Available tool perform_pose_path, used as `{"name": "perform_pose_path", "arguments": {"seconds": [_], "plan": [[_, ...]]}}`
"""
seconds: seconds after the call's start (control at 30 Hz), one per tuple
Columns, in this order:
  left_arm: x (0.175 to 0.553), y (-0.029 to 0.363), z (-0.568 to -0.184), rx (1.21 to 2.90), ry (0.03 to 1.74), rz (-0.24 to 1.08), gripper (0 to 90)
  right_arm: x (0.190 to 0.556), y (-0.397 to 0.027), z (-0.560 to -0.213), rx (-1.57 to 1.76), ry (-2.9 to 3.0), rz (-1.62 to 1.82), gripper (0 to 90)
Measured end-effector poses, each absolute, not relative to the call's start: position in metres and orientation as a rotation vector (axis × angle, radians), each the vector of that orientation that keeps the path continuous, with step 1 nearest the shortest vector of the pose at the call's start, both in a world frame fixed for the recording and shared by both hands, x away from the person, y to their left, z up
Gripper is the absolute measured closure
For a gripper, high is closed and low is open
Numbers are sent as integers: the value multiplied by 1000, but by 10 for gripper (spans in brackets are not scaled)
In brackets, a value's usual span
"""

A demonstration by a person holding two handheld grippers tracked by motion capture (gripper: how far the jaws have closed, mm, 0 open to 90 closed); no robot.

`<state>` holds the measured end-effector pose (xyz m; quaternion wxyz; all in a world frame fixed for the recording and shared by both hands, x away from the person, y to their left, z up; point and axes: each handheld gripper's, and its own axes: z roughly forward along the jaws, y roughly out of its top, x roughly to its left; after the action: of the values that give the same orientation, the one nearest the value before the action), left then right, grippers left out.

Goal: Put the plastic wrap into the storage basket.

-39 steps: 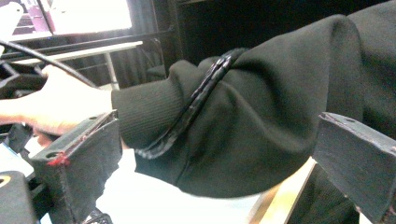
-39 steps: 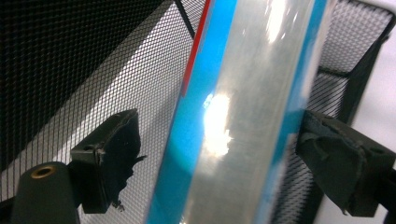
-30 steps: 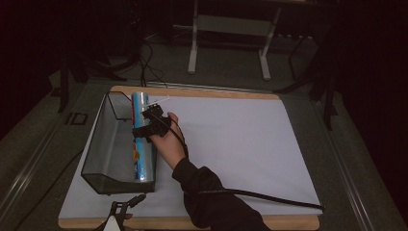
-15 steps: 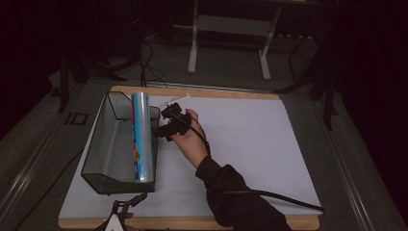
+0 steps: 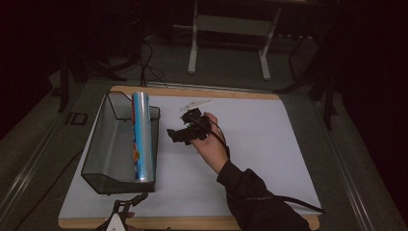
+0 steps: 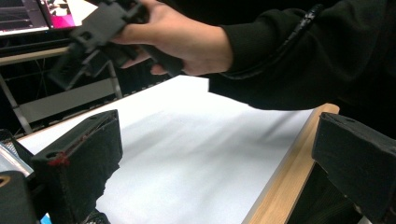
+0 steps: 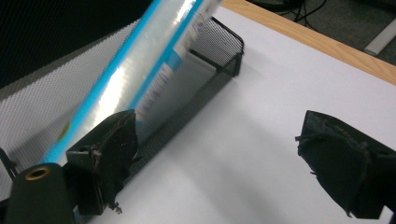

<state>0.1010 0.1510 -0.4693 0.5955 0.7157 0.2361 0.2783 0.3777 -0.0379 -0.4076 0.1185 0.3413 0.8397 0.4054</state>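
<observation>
A long roll (image 5: pixel 143 137) with a shiny silver and blue wrapper lies lengthwise along the right side of a black mesh tray (image 5: pixel 98 144). A hand holds my right gripper (image 5: pixel 174 134) just right of the tray, above the white mat and apart from the roll. Its jaws have just been opening, with nothing between them. In the right gripper view the right gripper (image 7: pixel 224 163) stands open over bare mat, with the roll (image 7: pixel 140 70) and the tray (image 7: pixel 219 46) at its upper left. My left gripper (image 5: pixel 131 203) sits at the mat's near edge. In its own view the left gripper (image 6: pixel 219 158) is open and empty.
A white mat (image 5: pixel 269 144) covers a wooden board (image 5: pixel 192 91). A small white strip (image 5: pixel 195 104) lies on the mat just beyond the right hand. A cable (image 5: pixel 288 199) trails from the right sleeve across the mat. Metal stand legs (image 5: pixel 195 43) stand on the floor behind.
The right hand with its gripper has drawn away from above the roll, to the right and slightly up. The roll stays on the tray. The left gripper has kept still.
</observation>
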Motion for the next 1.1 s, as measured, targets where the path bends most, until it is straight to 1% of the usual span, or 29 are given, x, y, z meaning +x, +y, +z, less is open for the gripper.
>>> {"name": "perform_pose_path", "arguments": {"seconds": [0.23,0.47,0.83,1.1], "plan": [[101,150,-470,1670,549,645,25,372,-72,-415,1001,2440,1187,119],[102,149,-470,1673,550,646,26,357,-104,-427,955,2451,1194,119],[102,148,-470,1678,546,647,26,329,-135,-452,935,2448,1202,119],[102,148,-470,1682,544,648,26,315,-155,-455,908,2454,1193,119]]}}
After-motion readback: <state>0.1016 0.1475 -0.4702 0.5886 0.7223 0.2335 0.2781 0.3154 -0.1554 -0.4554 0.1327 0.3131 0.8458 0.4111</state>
